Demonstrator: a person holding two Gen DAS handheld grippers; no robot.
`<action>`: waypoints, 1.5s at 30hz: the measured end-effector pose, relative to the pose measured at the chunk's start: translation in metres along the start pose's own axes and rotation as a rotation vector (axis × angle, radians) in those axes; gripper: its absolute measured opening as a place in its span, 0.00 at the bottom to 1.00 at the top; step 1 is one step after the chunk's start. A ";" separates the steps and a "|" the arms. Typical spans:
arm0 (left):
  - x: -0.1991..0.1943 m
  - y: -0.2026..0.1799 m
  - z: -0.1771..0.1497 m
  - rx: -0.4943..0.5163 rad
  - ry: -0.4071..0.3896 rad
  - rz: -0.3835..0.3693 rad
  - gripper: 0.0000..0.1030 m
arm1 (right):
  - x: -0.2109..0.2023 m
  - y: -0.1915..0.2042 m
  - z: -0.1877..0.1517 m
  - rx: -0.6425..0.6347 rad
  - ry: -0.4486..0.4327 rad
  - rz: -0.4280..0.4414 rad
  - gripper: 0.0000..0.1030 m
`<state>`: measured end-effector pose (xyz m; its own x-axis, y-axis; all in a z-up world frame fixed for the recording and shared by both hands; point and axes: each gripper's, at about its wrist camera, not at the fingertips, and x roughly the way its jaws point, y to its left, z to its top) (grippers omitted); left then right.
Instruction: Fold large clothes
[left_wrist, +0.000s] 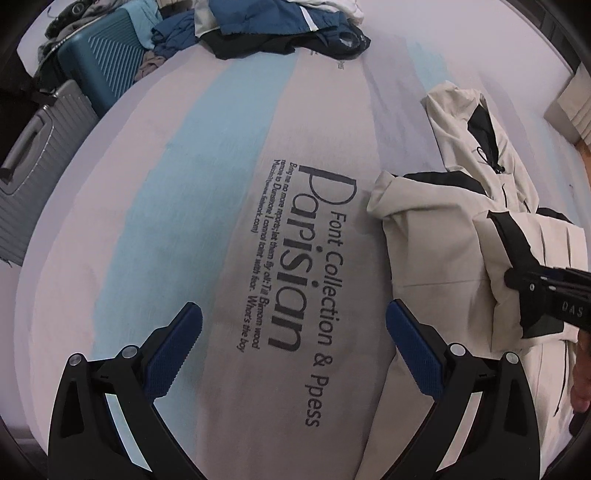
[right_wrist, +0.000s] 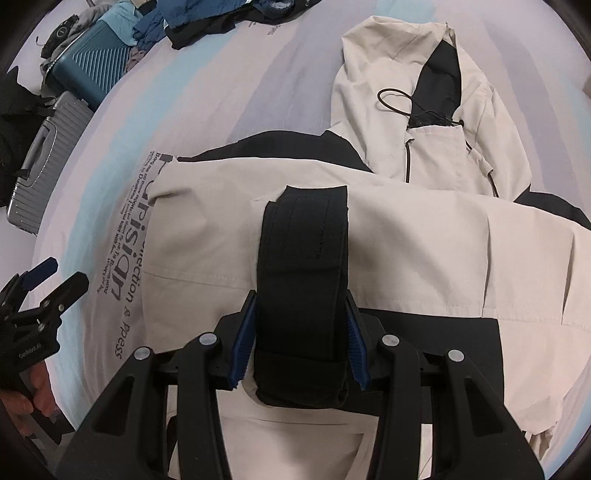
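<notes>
A cream and black hooded jacket (right_wrist: 406, 229) lies on the bed, hood toward the far side; it also shows at the right of the left wrist view (left_wrist: 443, 240). My right gripper (right_wrist: 301, 343) is shut on the jacket's black sleeve cuff (right_wrist: 303, 258), holding it over the jacket's body. It also shows in the left wrist view (left_wrist: 517, 275). My left gripper (left_wrist: 293, 350) is open and empty above the printed sheet, left of the jacket. It also appears at the left edge of the right wrist view (right_wrist: 55, 273).
The bed sheet (left_wrist: 221, 184) has blue stripes and black "Parisian" lettering. A pile of blue, black and white clothes (left_wrist: 280, 26) lies at the far edge. A teal suitcase (left_wrist: 99, 62) and a grey suitcase (left_wrist: 33, 158) stand beside the bed on the left.
</notes>
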<state>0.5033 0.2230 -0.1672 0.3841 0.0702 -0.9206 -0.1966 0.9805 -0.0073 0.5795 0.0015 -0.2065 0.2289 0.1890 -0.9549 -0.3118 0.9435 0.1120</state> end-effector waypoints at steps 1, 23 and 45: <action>-0.001 0.001 -0.001 0.001 -0.001 0.000 0.94 | -0.001 0.000 0.001 0.000 0.004 0.001 0.41; -0.020 0.047 -0.018 -0.087 -0.005 0.015 0.94 | -0.007 0.060 0.001 -0.110 0.015 0.086 0.42; -0.023 0.082 -0.036 -0.101 0.016 0.008 0.94 | 0.028 0.095 -0.007 -0.126 0.040 0.065 0.84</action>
<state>0.4456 0.2947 -0.1608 0.3678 0.0741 -0.9269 -0.2901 0.9562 -0.0387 0.5501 0.0943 -0.2250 0.1682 0.2356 -0.9572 -0.4383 0.8876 0.1414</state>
